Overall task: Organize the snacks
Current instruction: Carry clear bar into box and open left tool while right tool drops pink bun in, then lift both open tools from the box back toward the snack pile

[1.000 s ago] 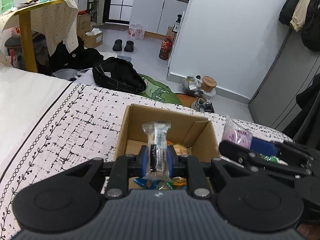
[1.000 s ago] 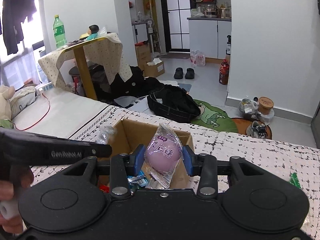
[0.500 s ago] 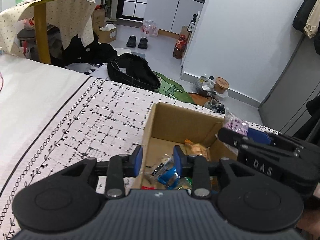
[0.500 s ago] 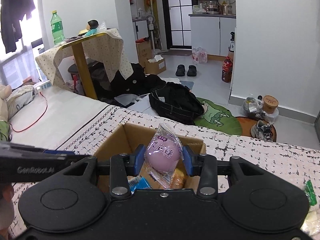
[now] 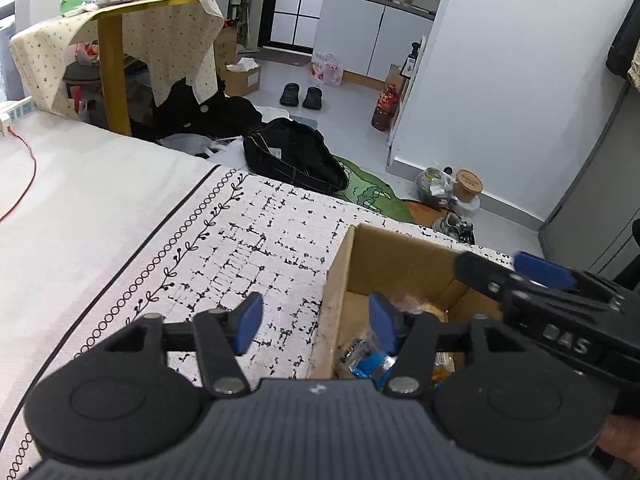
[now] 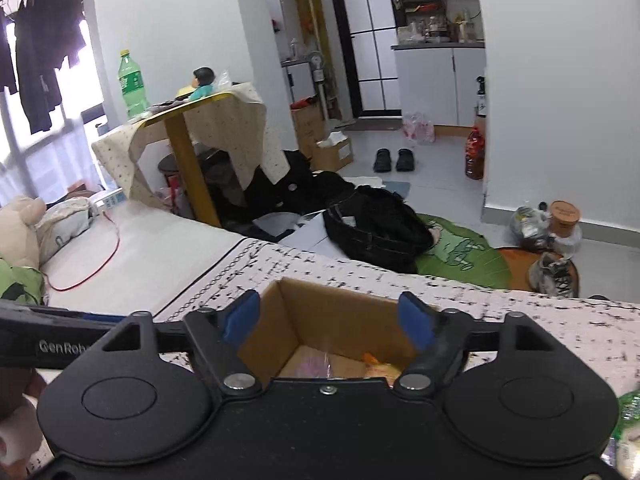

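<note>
An open cardboard box (image 5: 396, 256) (image 6: 344, 316) stands on the patterned bed cover and holds several wrapped snacks (image 5: 370, 362). My left gripper (image 5: 316, 322) hovers over the box's left wall; its jaws are opening and nothing is between them. My right gripper (image 6: 330, 316) hangs above the box; its jaws are opening too, with nothing between them. A pink snack packet (image 6: 316, 364) lies inside the box below it. In the left wrist view the right gripper (image 5: 560, 312) reaches in over the box's right side.
The black-and-white patterned cover (image 5: 248, 248) spreads to the left of the box, with a plain white sheet (image 5: 80, 208) and a red cable (image 6: 92, 268) beyond. A green packet (image 6: 630, 412) lies at the right edge. Past the bed edge lies a cluttered floor with a black bag (image 6: 376, 228).
Both grippers let go: the clear-wrapped snack left the left jaws, and the pink packet dropped from the right jaws into the box. The left gripper shifted left of the box.
</note>
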A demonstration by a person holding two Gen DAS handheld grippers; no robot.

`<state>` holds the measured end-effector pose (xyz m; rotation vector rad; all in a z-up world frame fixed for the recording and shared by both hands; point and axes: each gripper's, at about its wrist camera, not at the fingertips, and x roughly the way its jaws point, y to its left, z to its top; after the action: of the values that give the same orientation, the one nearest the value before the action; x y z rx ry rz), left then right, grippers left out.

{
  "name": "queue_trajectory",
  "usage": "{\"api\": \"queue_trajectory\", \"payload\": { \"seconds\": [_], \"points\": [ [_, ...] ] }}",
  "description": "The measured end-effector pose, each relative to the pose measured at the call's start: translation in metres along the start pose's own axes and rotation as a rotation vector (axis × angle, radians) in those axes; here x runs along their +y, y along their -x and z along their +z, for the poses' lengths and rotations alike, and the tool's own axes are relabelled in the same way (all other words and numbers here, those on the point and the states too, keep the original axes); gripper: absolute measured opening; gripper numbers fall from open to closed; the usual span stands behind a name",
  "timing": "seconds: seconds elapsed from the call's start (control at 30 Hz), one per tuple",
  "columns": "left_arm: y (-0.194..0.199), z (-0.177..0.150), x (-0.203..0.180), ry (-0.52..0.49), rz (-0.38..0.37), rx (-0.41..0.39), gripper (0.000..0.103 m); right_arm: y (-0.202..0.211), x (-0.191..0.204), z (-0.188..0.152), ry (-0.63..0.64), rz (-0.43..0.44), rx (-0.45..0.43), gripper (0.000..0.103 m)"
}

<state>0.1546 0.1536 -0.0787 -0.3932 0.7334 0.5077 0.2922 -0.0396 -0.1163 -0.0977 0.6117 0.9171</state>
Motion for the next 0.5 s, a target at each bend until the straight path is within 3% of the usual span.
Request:
{"api": "queue_trajectory", "payload": {
  "seconds": [0.2, 0.27, 0.5],
  "points": [
    [-0.001, -0.005, -0.005, 0.016, 0.022, 0.009, 0.073, 0.022, -0.019, -0.004, -0.032, -0.040, 0.005, 0.078],
    [-0.001, -0.007, -0.009, 0.012, 0.023, 0.016, 0.074, 0.027, -0.025, -0.007, -0.045, -0.051, 0.003, 0.082],
    [0.006, -0.014, -0.030, -0.017, 0.014, -0.012, 0.095, 0.045, -0.041, -0.019, -0.074, -0.104, -0.003, 0.099]
  ]
}}
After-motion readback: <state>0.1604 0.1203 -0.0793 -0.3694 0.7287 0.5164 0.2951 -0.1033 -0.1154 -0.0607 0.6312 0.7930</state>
